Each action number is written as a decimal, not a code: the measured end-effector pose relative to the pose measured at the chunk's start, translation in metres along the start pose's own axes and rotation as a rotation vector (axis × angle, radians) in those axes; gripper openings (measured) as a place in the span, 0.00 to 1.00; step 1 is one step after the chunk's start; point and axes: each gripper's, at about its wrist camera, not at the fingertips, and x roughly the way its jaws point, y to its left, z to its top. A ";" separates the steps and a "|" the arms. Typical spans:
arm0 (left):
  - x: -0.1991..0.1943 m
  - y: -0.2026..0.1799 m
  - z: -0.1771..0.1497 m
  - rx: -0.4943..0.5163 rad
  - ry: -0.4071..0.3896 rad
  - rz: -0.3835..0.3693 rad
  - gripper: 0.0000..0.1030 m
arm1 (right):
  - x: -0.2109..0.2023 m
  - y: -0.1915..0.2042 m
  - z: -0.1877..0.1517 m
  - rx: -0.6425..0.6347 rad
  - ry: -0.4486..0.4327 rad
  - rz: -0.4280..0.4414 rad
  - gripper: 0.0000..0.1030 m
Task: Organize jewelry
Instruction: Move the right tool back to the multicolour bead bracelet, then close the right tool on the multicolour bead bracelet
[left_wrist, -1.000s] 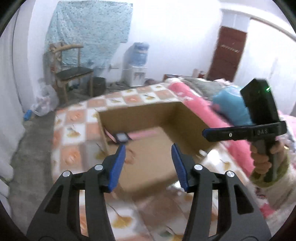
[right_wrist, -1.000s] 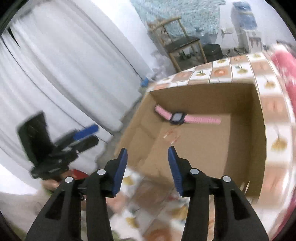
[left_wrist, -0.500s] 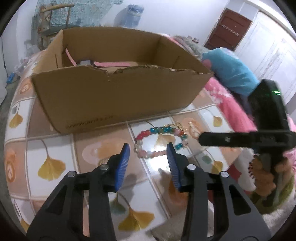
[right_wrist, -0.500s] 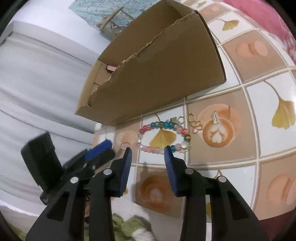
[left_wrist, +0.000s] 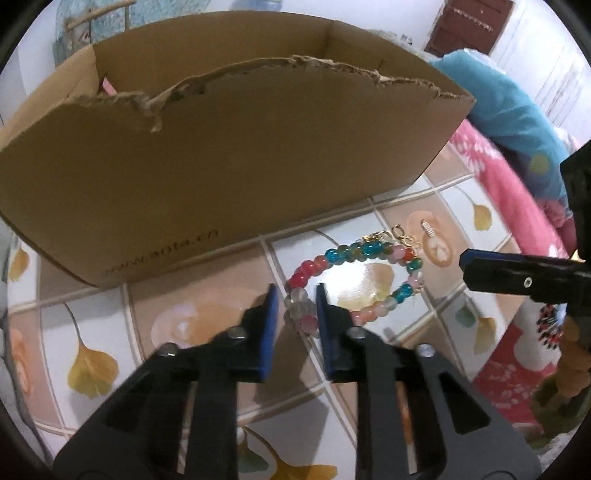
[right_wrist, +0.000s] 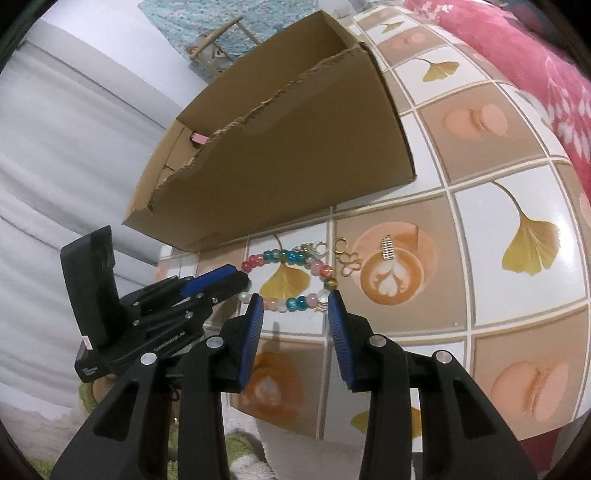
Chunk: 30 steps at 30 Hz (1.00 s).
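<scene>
A bracelet of coloured beads (left_wrist: 369, 251) lies on the tiled cloth in front of a cardboard box (left_wrist: 221, 166). My left gripper (left_wrist: 297, 306) points down at the bracelet's left end. Its jaws are closing, with pale beads between the blue pads and touching them. My right gripper (right_wrist: 295, 301) is open, its tips on either side of the bracelet's (right_wrist: 291, 302) near strand without pressing on it. Gold rings (right_wrist: 347, 258) and a small silver charm (right_wrist: 388, 249) lie just right of the bracelet. A pink strap (right_wrist: 197, 138) shows inside the box (right_wrist: 295, 147).
The box's torn front wall stands just behind the jewelry. The table's (right_wrist: 517, 332) near edge curves below my right gripper. A pink blanket (right_wrist: 517, 55) and a blue pillow (left_wrist: 517, 110) lie to the right. A green rug (right_wrist: 236, 454) is below.
Both grippers came down from above the box to the table in front of it. The left jaws narrowed around the bracelet's left end. The right jaws narrowed a little.
</scene>
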 end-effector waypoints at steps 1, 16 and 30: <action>0.000 0.000 0.000 -0.003 -0.001 -0.011 0.08 | 0.002 -0.002 0.000 0.004 0.005 0.001 0.36; -0.059 0.012 -0.018 -0.042 -0.133 -0.122 0.08 | 0.006 0.001 -0.006 -0.012 0.031 -0.012 0.36; -0.047 0.055 -0.051 -0.177 -0.072 -0.090 0.08 | 0.034 0.037 -0.015 -0.148 0.088 -0.110 0.23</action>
